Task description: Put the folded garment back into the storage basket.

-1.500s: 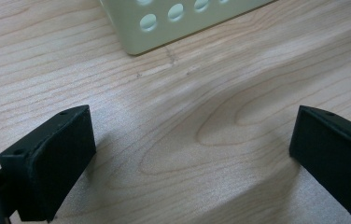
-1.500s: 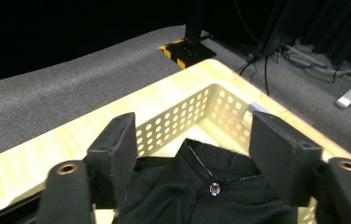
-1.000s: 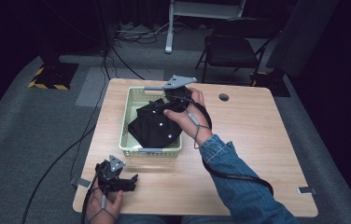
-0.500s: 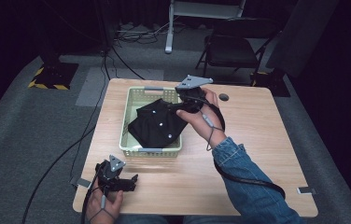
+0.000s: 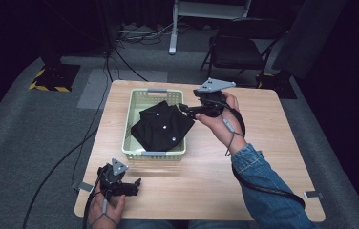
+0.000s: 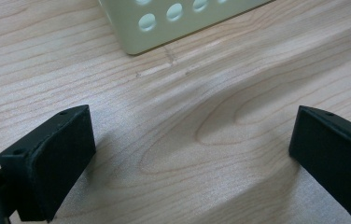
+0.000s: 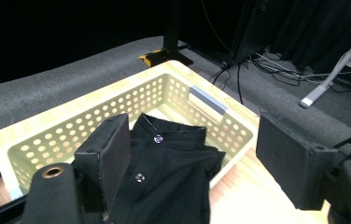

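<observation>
Folded black shirt (image 5: 161, 128) lies inside the pale green basket (image 5: 131, 125), which sits on the far-left part of the surface (image 5: 244, 186). The shirt rests tilted, one corner riding up over the basket's right rim, likely because the fold is a little wider than the basket floor. Collar end points toward the far side; buttons face up.

My right hand-held gripper (image 5: 185, 109) hangs just off the right rim of the basket, jaws spread wide and released, nothing between the pads. In the right gripper view the shirt (image 7: 164, 177) and basket (image 7: 94, 116) sit beyond and between the jaws, no contact. I judge the shirt is set down and the hand free of it.

My left hand-held gripper (image 5: 132, 185) rests low at the near-left corner of the surface, jaws apart over bare wood, holding nothing; parked there to stay clear of the work.

Count: one shirt, one basket with two grey handles, two grippers. Three white buttons countable from above, two in the right gripper view.
</observation>
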Action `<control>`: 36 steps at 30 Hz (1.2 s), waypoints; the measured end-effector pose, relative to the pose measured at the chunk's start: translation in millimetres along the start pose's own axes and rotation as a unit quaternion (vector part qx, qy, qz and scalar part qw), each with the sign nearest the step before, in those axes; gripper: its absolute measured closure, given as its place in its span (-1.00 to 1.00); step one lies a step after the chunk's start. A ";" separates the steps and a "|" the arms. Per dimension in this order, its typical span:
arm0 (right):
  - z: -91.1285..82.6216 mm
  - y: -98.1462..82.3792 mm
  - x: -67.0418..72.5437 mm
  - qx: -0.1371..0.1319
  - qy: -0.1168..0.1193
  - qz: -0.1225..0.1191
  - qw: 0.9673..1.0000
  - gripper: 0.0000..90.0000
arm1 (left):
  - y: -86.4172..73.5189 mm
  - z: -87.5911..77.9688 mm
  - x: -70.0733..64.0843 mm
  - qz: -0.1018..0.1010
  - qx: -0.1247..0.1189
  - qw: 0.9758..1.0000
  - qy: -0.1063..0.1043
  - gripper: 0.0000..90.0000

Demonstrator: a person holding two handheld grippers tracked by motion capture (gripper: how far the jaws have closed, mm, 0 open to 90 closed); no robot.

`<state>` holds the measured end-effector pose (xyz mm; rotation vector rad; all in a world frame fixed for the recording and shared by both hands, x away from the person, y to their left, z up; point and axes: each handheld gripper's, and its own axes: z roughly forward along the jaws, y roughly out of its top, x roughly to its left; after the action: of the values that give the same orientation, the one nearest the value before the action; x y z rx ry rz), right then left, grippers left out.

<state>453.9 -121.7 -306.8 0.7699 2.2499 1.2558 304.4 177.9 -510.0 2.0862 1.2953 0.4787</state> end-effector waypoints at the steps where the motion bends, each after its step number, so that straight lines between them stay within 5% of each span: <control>1: -1.8 -1.3 -1.6 0.000 -0.002 0.001 1.000 -0.40 | 0.0 0.0 -0.1 0.000 0.000 1.000 0.000 -0.99; 36: -39.2 -41.7 -47.5 0.015 -0.037 0.039 0.998 -0.42 | 0.0 0.2 -0.2 -0.001 -0.001 1.000 0.001 -0.99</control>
<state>454.5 -195.0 -318.7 0.9081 2.2028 1.2104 304.5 177.7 -510.1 2.0833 1.2965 0.4807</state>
